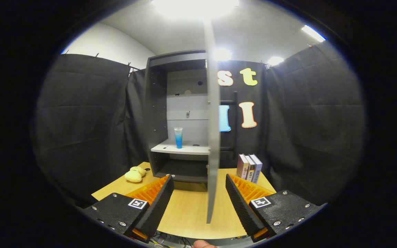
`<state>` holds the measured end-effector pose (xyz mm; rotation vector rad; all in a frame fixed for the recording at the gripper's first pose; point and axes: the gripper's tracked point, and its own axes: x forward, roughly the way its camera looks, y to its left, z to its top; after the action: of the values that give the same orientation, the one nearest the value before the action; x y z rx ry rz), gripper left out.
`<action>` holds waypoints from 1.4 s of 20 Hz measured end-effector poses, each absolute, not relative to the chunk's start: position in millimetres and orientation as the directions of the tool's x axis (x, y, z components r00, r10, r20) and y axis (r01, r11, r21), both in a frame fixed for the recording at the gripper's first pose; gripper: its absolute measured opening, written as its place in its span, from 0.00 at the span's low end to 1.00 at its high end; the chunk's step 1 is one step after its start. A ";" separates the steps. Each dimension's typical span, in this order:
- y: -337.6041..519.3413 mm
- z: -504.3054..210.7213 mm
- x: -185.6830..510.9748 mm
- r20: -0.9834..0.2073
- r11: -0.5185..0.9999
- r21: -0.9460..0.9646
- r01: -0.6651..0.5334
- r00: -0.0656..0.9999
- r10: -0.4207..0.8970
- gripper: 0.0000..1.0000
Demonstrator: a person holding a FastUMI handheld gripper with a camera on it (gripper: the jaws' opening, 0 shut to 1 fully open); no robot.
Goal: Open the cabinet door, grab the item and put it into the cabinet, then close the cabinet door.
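1 cabinet (157,103), straight ahead of the gripper (199,193), w/ 1 door (213,137) swung open edge-on btwn the spread, empty fingers. 1 tube (178,137) on its shelf. 3 books (249,167) upright beyond the right finger. 1 plush toy (135,174) beyond the left finger. 1 table (191,210).

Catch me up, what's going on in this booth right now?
A person is working a handheld claw at a grey cabinet on a wooden table. The cabinet door is swung open, seen edge-on between the open fingers, which grip nothing. A blue tube stands upright on the cabinet's shelf. A yellow plush toy lies on the table left of the cabinet; some books stand to the right. The door is not yet closed.
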<state>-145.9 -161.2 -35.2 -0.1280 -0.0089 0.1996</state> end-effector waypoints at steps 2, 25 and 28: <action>-199.7 -29.3 -136.6 0.001 0.980 -0.127 -0.151 0.988 0.153 0.93; -142.9 -2.6 -63.9 0.011 0.968 -0.055 -0.246 0.969 0.246 0.91; -115.3 -5.3 -65.9 0.010 0.970 -0.055 -0.236 0.972 0.237 0.91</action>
<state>-65.9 -115.3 -5.3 -0.0532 -0.0160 0.2388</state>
